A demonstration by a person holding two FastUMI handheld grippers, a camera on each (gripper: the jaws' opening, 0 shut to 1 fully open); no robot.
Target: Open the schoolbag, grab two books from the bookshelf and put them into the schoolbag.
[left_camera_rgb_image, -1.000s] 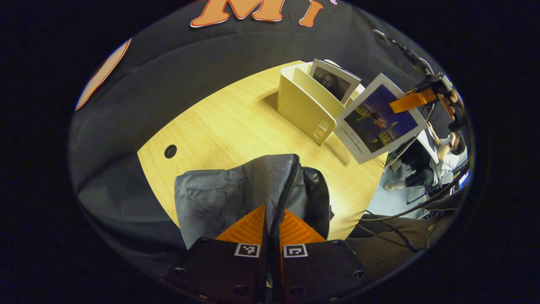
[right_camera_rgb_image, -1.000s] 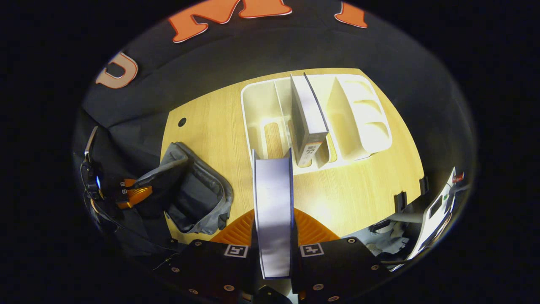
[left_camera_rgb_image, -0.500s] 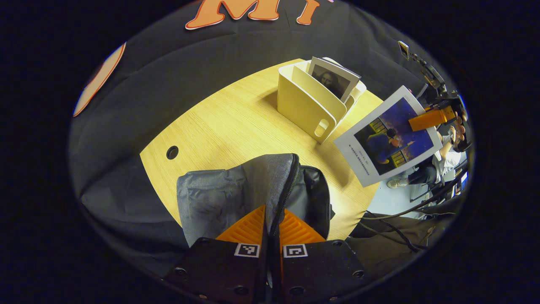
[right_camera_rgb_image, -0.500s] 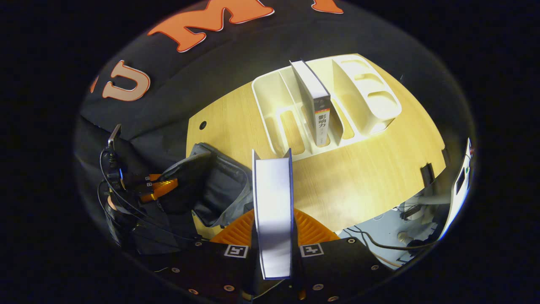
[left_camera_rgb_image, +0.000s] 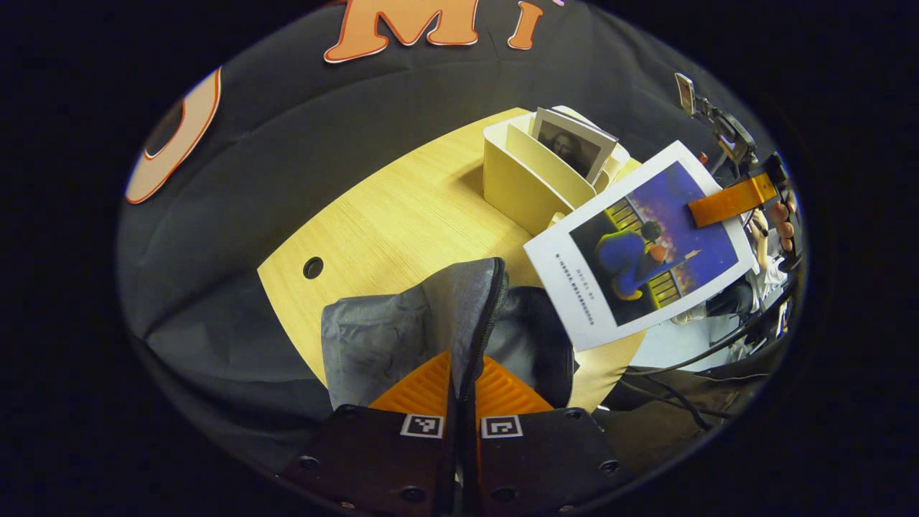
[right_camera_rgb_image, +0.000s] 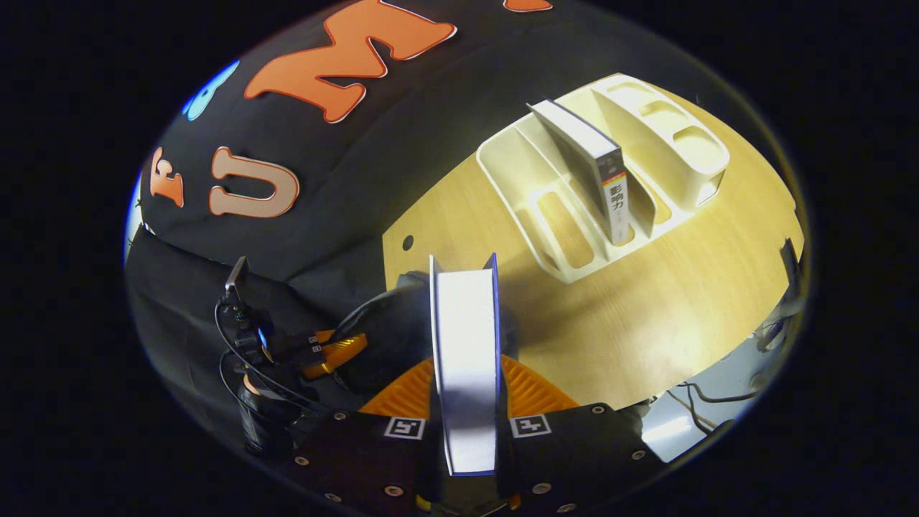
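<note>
left gripper [left_camera_rgb_image: 462,373] pinches bag [left_camera_rgb_image: 402,330] rim, mouth held open; right gripper [right_camera_rgb_image: 465,373] clamps book [right_camera_rgb_image: 465,359], lower centre, above mouth for drop-in.

Book [right_camera_rgb_image: 465,359] clamped in right tool [right_camera_rgb_image: 467,391], above schoolbag [right_camera_rgb_image: 391,327].

spine of book in bookshelf [right_camera_rgb_image: 614,205]: 影响力, vertical, dark characters on a white band
cover of held book [left_camera_rgb_image: 641,251]: one line of small print along the white margin, too small to read
gripper markers [left_camera_rgb_image: 500,426]: square black-and-white fiducial tags, no text
</note>
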